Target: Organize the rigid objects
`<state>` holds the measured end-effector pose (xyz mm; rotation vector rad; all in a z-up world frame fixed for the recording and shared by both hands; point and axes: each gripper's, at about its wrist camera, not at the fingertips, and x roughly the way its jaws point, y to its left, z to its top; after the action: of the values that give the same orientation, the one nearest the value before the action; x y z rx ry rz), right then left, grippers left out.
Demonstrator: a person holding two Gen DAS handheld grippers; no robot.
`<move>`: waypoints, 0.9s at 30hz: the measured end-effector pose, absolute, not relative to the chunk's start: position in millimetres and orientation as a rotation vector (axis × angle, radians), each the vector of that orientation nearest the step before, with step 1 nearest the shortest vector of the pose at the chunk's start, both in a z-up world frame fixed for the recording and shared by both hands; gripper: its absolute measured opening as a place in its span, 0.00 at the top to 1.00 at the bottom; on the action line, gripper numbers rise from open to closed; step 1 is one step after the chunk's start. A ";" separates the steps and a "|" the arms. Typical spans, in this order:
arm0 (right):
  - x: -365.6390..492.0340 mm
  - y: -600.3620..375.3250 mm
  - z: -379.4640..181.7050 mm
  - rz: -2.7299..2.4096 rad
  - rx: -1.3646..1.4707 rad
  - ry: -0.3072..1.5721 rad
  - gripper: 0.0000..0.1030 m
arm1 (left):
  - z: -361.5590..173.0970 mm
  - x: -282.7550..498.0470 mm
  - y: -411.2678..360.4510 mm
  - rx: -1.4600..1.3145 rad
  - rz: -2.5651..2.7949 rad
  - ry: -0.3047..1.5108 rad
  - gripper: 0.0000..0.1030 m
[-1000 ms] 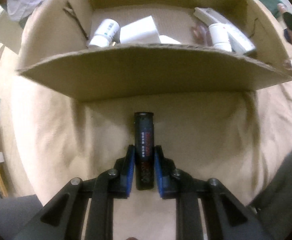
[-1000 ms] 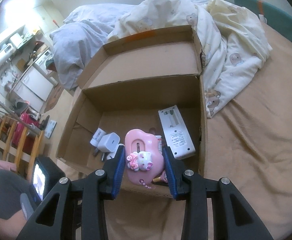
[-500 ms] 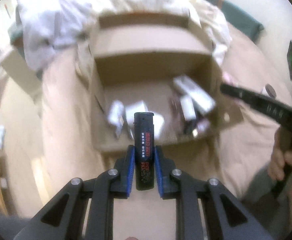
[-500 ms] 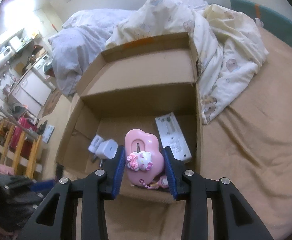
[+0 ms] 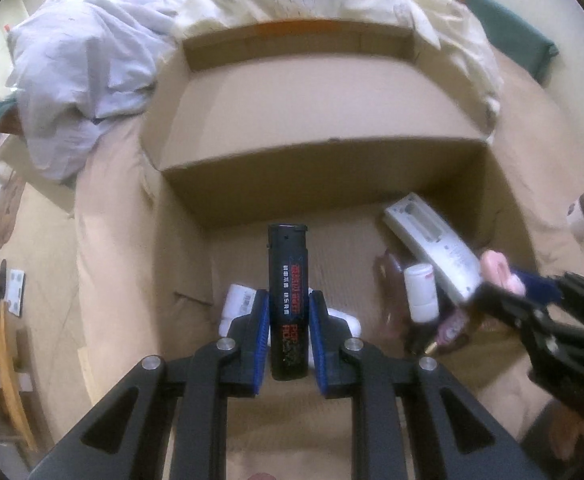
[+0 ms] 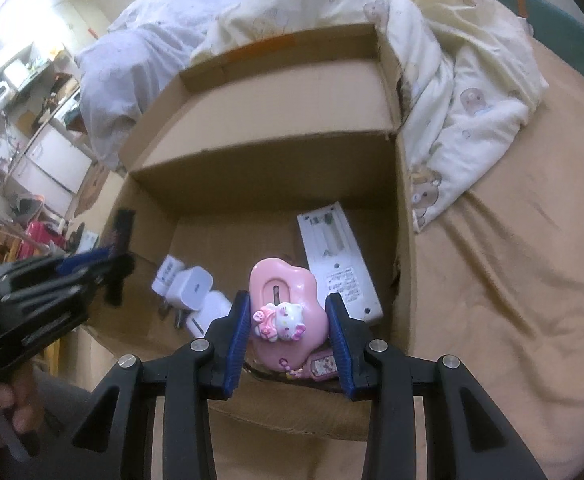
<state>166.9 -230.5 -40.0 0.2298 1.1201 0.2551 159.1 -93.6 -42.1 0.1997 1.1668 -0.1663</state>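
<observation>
Left tool (image 5: 288, 322), clamped on the black lighter (image 5: 287, 300), is now hanging over the cardboard box (image 5: 324, 92); a second ago it was low against the front wall. Right tool (image 6: 287, 320), clamped on the pink toy (image 6: 283, 300), is sitting over the near rim. Drop room: bare floor between white chargers (image 6: 187, 284) and remote (image 6: 338, 264).
</observation>
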 end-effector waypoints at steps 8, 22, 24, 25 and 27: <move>172.2 -230.2 -51.0 0.256 0.251 1.165 0.61 | -73.5 170.8 -100.0 0.208 -0.151 1.227 0.83; 168.1 -250.2 -25.0 0.225 0.373 1.017 0.00 | -43.2 163.5 -87.4 0.106 -0.118 1.179 0.03; 165.2 -254.6 -17.9 0.218 0.393 0.980 0.00 | -34.1 160.0 -83.6 0.094 -0.110 1.159 0.01; 164.5 -255.2 -14.9 0.216 0.392 0.966 0.00 | -30.4 158.2 -81.7 0.088 -0.106 1.153 0.01; 162.0 -256.1 -9.6 0.199 0.378 0.938 0.00 | -21.5 155.2 -73.7 0.065 -0.095 1.137 0.01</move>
<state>162.0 -256.1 -9.6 0.3784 0.9377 0.1988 155.2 -73.7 -21.5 0.0654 1.1370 -0.0955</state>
